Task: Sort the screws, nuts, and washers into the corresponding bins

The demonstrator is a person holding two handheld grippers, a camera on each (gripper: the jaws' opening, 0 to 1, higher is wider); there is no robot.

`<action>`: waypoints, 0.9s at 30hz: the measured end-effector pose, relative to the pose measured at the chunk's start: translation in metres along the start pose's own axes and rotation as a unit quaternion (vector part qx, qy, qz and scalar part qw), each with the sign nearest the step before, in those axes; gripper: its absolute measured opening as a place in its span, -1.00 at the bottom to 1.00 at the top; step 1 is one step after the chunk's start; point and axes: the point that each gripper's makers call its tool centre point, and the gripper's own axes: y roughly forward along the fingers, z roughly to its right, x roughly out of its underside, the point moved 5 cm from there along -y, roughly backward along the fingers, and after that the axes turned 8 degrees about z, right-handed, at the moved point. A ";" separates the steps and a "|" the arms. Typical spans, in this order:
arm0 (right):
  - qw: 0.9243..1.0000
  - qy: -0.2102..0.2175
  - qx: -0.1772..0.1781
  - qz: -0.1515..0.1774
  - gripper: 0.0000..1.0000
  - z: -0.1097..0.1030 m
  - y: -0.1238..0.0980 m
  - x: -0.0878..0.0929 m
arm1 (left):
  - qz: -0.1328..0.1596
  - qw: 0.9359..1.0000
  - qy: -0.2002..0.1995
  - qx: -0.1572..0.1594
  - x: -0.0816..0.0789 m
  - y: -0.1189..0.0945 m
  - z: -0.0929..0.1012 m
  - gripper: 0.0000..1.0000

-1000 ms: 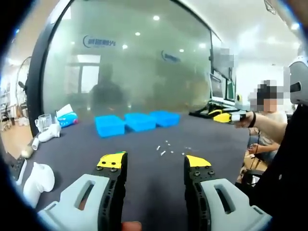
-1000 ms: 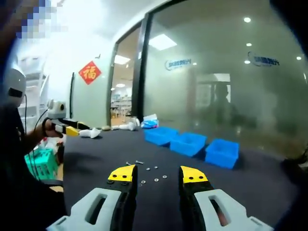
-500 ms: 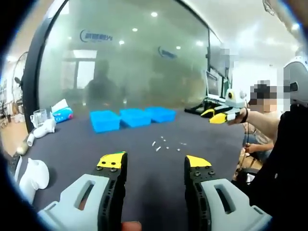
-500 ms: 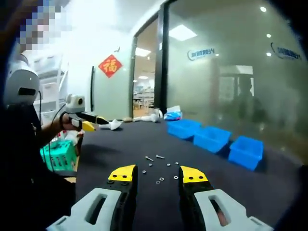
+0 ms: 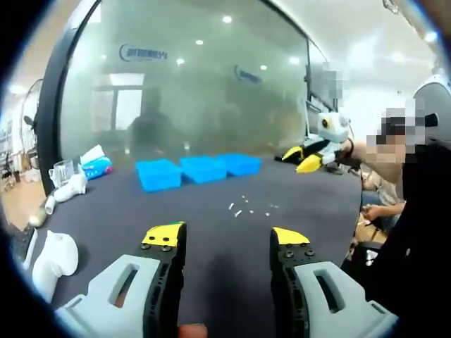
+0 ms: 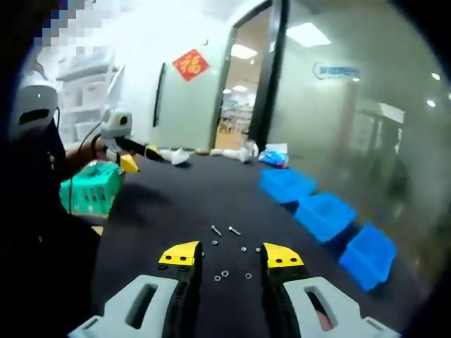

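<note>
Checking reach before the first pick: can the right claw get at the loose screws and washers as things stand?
Probably yes. The right claw is open and empty, the screws and washers lie on the bare dark table right ahead of its tips, and nothing sits between them.

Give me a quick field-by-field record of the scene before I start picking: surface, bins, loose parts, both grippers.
surface: dark table
bins: three blue bins in a row at the far side, by the glass wall; contents cannot be told
loose parts: small screws, nuts and washers scattered on the table, none in a gripper
left gripper: jaws open, holding nothing, above the table
right gripper: jaws open, holding nothing, just short of the parts
other items: white objects and a tissue pack at the table's left end in the left gripper view
</note>
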 end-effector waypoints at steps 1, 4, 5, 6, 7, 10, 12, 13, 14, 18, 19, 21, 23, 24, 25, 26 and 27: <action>1.000 -0.004 -0.013 -0.010 -0.42 0.001 0.006 0.000 | -0.001 1.000 0.001 0.000 0.001 0.000 0.000 -0.08; 0.997 -0.033 -0.048 -0.050 -0.45 0.005 0.024 -0.003 | -0.005 1.000 0.007 -0.001 0.002 -0.001 -0.001 -0.08; 0.996 -0.043 -0.056 -0.059 -0.46 0.006 0.030 -0.004 | -0.006 1.000 0.008 -0.001 0.002 -0.001 -0.001 -0.08; 0.994 -0.052 -0.063 -0.066 -0.46 0.007 0.037 -0.005 | -0.006 1.000 0.008 -0.001 0.003 -0.002 -0.002 -0.08; 0.994 -0.056 -0.068 -0.072 -0.46 0.007 0.041 -0.006 | -0.006 1.000 0.008 -0.001 0.003 -0.002 -0.002 -0.08; 0.989 -0.073 -0.089 -0.092 -0.46 0.009 0.059 -0.009 | -0.005 1.000 0.005 -0.003 0.004 -0.003 -0.004 -0.08; 0.984 -0.088 -0.106 -0.110 -0.46 0.008 0.069 -0.009 | -0.005 1.000 0.004 -0.004 0.005 -0.004 -0.005 -0.08; 0.982 -0.099 -0.112 -0.116 -0.46 0.008 0.075 -0.009 | -0.006 1.000 0.004 -0.004 0.005 -0.004 -0.005 -0.08; 0.979 -0.107 -0.122 -0.125 -0.46 0.007 0.079 -0.008 | -0.006 1.000 0.004 -0.005 0.005 -0.004 -0.007 -0.08; 0.965 -0.134 -0.151 -0.165 -0.48 0.007 0.098 0.000 | -0.005 1.000 0.004 -0.009 0.005 -0.005 -0.009 -0.08; 0.963 -0.138 -0.155 -0.170 -0.49 0.007 0.101 0.001 | -0.005 1.000 0.003 -0.009 0.005 -0.005 -0.010 -0.08; 0.957 -0.155 -0.160 -0.185 -0.56 0.008 0.109 0.005 | -0.005 1.000 0.003 -0.010 0.006 -0.005 -0.010 -0.08; 0.952 -0.161 -0.168 -0.198 -0.56 0.007 0.115 0.008 | -0.006 1.000 0.002 -0.010 0.007 -0.006 -0.011 -0.08; 0.949 -0.164 -0.172 -0.206 -0.56 0.007 0.120 0.011 | -0.006 1.000 0.001 -0.011 0.008 -0.006 -0.012 -0.08; 0.948 -0.167 -0.174 -0.210 -0.56 0.007 0.123 0.013 | -0.006 1.000 -0.001 -0.012 0.008 -0.006 -0.012 -0.08; 0.946 -0.169 -0.176 -0.214 -0.56 0.007 0.126 0.014 | -0.006 1.000 -0.001 -0.012 0.009 -0.006 -0.012 -0.08; 0.943 -0.172 -0.180 -0.221 -0.56 0.007 0.128 0.016 | -0.007 1.000 -0.001 -0.012 0.009 -0.005 -0.012 -0.08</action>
